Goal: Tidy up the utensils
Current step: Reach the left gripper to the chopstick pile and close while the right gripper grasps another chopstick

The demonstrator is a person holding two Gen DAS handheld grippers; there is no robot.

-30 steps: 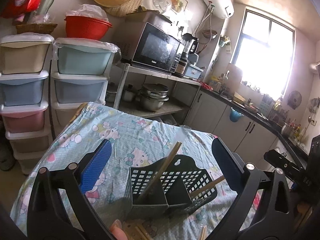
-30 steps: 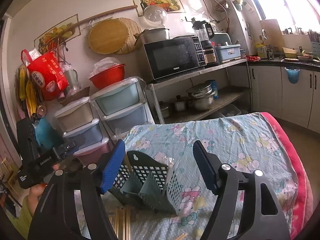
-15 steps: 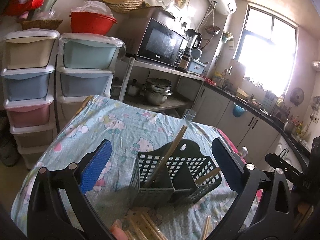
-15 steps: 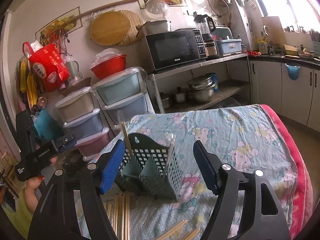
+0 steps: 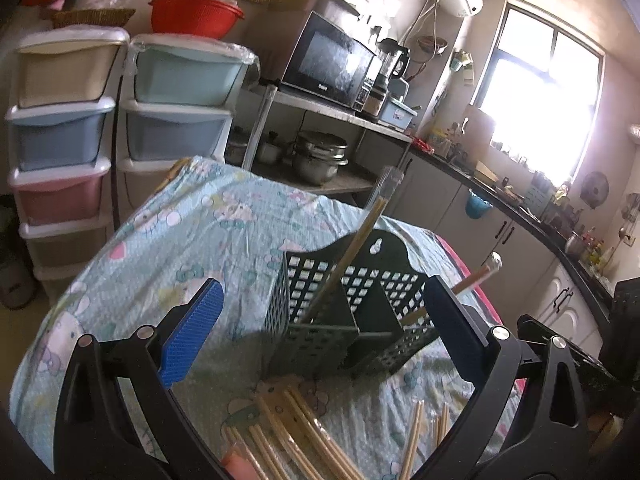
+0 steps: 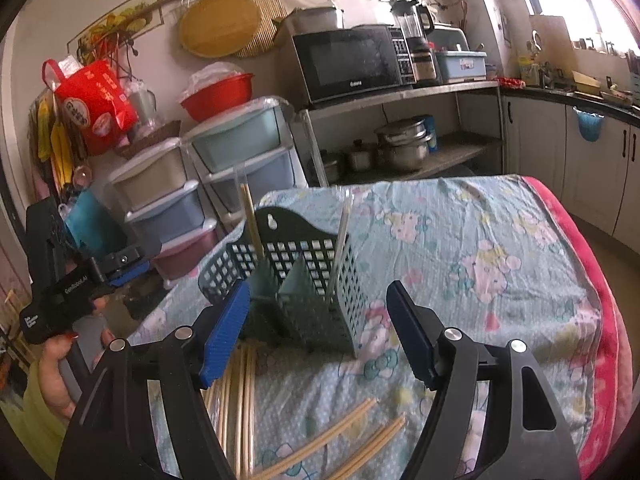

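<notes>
Both your left gripper point(image 5: 316, 336) and right gripper point(image 6: 316, 332) hang released; next, grasp loose chopsticks point(image 6: 352, 444) at lower frame for the basket point(image 6: 296, 280).

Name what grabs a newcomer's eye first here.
The green caddy stands mid-table on the cartoon-print cloth, with wrapped chopsticks leaning out of its compartments. Loose chopsticks lie on the cloth in front of it, near both open grippers, left and right. Behind the table, a red bowl tops the pastel drawers, beside a microwave.
</notes>
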